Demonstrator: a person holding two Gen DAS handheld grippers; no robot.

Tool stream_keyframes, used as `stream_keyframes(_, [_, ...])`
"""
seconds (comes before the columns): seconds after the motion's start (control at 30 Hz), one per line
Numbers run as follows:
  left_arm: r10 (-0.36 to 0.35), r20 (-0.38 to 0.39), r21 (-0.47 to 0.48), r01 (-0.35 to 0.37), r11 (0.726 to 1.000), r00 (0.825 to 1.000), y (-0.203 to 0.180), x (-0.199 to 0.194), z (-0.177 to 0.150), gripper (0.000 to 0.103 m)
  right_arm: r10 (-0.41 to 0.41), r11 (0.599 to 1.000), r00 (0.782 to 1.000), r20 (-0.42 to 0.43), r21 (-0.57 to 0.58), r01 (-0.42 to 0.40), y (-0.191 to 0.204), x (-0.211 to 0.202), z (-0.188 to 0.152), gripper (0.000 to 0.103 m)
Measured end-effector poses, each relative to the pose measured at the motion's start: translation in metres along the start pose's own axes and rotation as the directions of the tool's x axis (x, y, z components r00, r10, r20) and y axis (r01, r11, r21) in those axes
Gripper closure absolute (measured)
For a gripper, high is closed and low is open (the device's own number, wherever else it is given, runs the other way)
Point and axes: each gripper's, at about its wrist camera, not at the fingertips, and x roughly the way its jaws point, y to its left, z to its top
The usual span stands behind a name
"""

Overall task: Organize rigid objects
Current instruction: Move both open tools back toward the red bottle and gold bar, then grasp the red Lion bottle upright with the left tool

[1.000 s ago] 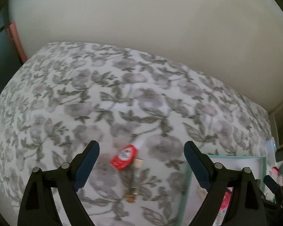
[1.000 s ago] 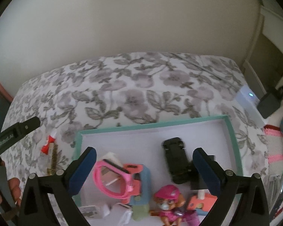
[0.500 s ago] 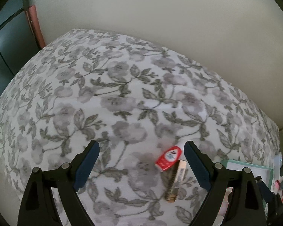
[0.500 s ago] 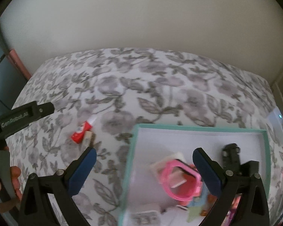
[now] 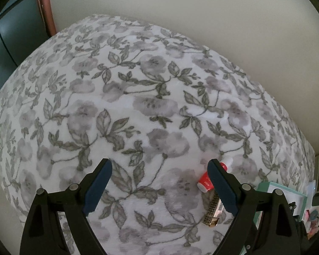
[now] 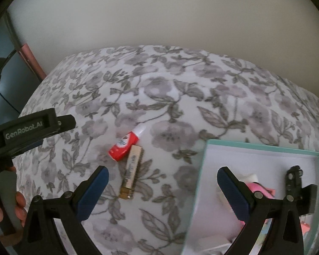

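A small red bottle with a white tip (image 6: 124, 145) lies on the floral bedspread (image 6: 180, 97), touching a slim gold tube (image 6: 131, 170). Both also show in the left wrist view, the bottle (image 5: 206, 181) and the tube (image 5: 212, 211), partly behind my left gripper's right finger. My right gripper (image 6: 162, 191) is open and empty, hovering just right of the tube and left of the teal box (image 6: 204, 170). My left gripper (image 5: 159, 183) is open and empty, left of the two items. The box holds a pink toy (image 6: 258, 189) and a black toy car (image 6: 293, 182).
The bedspread (image 5: 138, 106) runs back to a pale wall. A pink-framed dark panel (image 5: 45, 10) stands at the far left. The left gripper's body (image 6: 29, 129) and a hand show at the right wrist view's left edge. Small clutter lies beyond the box (image 5: 285, 193).
Both grippers have swung left. The right one moved off the box toward the red bottle and gold tube. The left one moved left, so the two items now sit by its right finger.
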Motion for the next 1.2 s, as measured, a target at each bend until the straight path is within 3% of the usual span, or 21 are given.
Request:
stream_keyframes(0.43, [-0.062,-0.129,0.072,0.072,0.995,0.99,-0.019,0.038,-0.015,0.012,-0.018,1.0,1.0,-0.026,0.025,0.019,-0.008,0.019,-0.002,0.0])
stream_keyframes(0.67, [-0.084,-0.162,0.091,0.099,0.991,0.983,-0.028,0.058,-0.018,0.013,-0.032,0.999,0.999,-0.033,0.04,0.033,-0.014,0.02,-0.001,0.0])
stream_keyframes(0.97, [-0.119,-0.18,0.194,0.154,0.969,0.976,-0.06,0.069,-0.018,0.016,-0.04,0.999,0.999,-0.034,0.019,0.041,-0.012,0.017,-0.001,0.0])
stream_keyframes(1.2, [-0.13,-0.176,0.249,0.172,0.953,0.976,-0.073,0.071,-0.018,0.032,-0.043,0.999,0.998,-0.047,0.021,0.044,-0.015,0.019,-0.002,0.0])
